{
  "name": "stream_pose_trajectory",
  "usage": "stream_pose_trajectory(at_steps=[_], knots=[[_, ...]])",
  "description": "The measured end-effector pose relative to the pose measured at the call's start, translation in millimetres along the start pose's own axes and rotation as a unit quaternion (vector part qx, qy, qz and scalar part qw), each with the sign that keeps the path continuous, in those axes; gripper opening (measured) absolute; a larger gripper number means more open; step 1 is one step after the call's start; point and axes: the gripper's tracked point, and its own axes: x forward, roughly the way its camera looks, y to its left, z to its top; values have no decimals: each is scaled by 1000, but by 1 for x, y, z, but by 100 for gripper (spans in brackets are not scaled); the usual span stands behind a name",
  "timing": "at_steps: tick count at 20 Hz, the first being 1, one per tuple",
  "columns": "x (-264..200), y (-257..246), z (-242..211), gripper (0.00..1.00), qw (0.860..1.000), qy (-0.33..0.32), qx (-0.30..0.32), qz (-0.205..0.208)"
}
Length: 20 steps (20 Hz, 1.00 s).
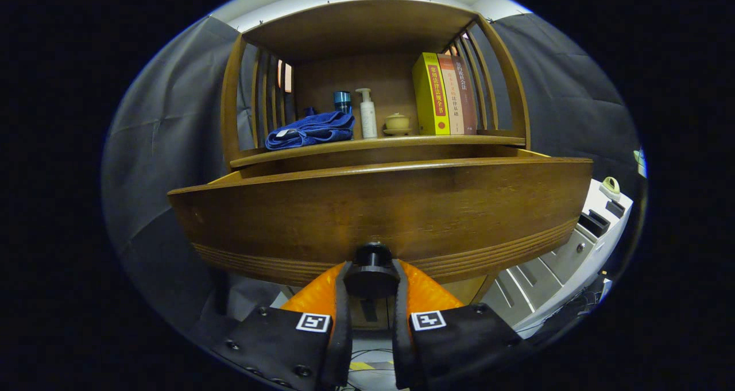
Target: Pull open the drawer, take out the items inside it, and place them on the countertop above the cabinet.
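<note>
Gripper view shows us our gripper (372, 285) with both fingers (343, 310) pressed on the round dark knob (372, 271) of the drawer (379, 216), one finger on each side, so it is pinching the knob. The wooden drawer front stands pulled out toward us, away from the cabinet (232, 115); we cannot see what is inside it. Just above the drawer is the countertop (379, 144). On it lie a folded blue towel (311, 130), behind it a dark cup (342, 100), then a white pump bottle (367, 114), a small lidded bowl (397, 123) and three upright books (445, 94). Beyond the drawer, to the right, stands a white unit (565, 259).
</note>
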Motion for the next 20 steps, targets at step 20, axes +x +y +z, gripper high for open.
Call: stream_pose_trajectory(at_steps=[20], knots=[[-69, -4, -37, 30, 1000, 27, -6, -4]])
